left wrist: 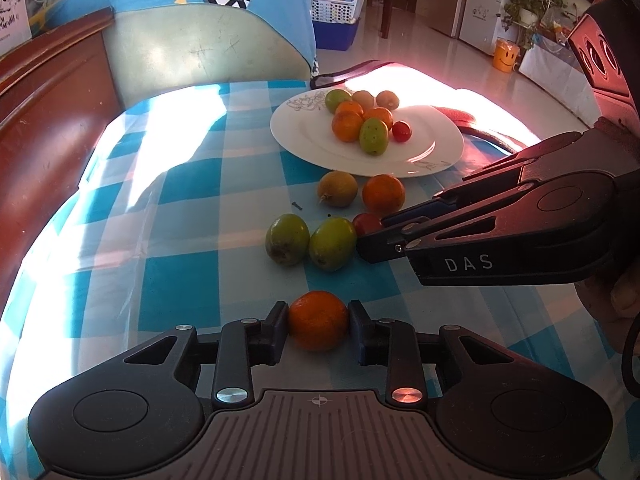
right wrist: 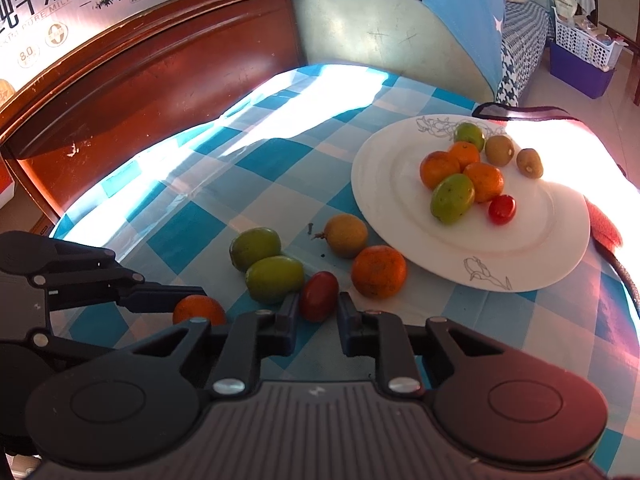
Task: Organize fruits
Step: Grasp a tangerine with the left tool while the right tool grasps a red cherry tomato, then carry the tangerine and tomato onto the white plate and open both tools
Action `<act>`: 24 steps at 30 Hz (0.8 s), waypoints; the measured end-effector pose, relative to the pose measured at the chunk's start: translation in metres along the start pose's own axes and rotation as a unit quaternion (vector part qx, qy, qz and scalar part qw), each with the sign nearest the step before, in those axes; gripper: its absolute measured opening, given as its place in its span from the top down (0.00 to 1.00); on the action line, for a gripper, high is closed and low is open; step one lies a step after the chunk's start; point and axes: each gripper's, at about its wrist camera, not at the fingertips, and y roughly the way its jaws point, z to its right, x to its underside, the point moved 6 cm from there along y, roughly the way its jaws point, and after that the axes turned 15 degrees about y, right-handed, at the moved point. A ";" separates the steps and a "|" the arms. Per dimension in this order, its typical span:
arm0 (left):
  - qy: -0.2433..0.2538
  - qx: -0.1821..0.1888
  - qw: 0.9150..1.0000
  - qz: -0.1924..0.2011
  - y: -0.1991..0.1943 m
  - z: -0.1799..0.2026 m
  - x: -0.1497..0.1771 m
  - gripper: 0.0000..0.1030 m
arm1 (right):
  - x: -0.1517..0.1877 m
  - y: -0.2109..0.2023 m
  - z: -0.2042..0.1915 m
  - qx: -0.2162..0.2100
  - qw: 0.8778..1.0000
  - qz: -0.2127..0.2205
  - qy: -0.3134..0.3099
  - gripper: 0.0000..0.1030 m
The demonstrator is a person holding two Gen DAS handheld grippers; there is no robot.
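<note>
- The left gripper [left wrist: 318, 320] is clenched on an orange [left wrist: 318, 320] resting on the checked cloth [left wrist: 192, 240]; both pads press its sides.
- The right gripper [right wrist: 319, 308] is clenched on a red tomato [right wrist: 319, 295], also down on the cloth; its fingertips bracket the fruit closely on both sides.
- In the right wrist view the held orange [right wrist: 199, 309] shows just left of the tomato, half hidden behind the left gripper's fingers [right wrist: 160, 294].
- Just beyond the tomato lie two green fruits [left wrist: 310, 240], touching each other.
- Farther on, a brown fruit [left wrist: 338, 188] and a second orange [left wrist: 383, 195] sit side by side near the rim of the plate [left wrist: 304, 136].
- The white plate holds a cluster: three oranges [left wrist: 347, 126], two green fruits [left wrist: 374, 136], a small tomato [left wrist: 401, 131] and two brown fruits [left wrist: 387, 99] at its far edge.
- A wooden headboard [right wrist: 152, 76] rises behind the cloth, with a milk carton [right wrist: 36, 0] above it.
- Strong sunlight washes out the cloth's far right side.
</note>
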 end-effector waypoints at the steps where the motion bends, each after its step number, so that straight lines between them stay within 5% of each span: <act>1: 0.000 0.000 1.000 -0.001 0.000 0.000 0.000 0.72 | 0.000 -0.001 0.000 -0.001 1.000 0.000 0.000 0.81; 24: 0.010 -0.040 0.998 0.055 -0.030 -0.008 -0.047 0.72 | -0.027 -0.064 0.005 -0.026 0.998 0.062 -0.009 0.81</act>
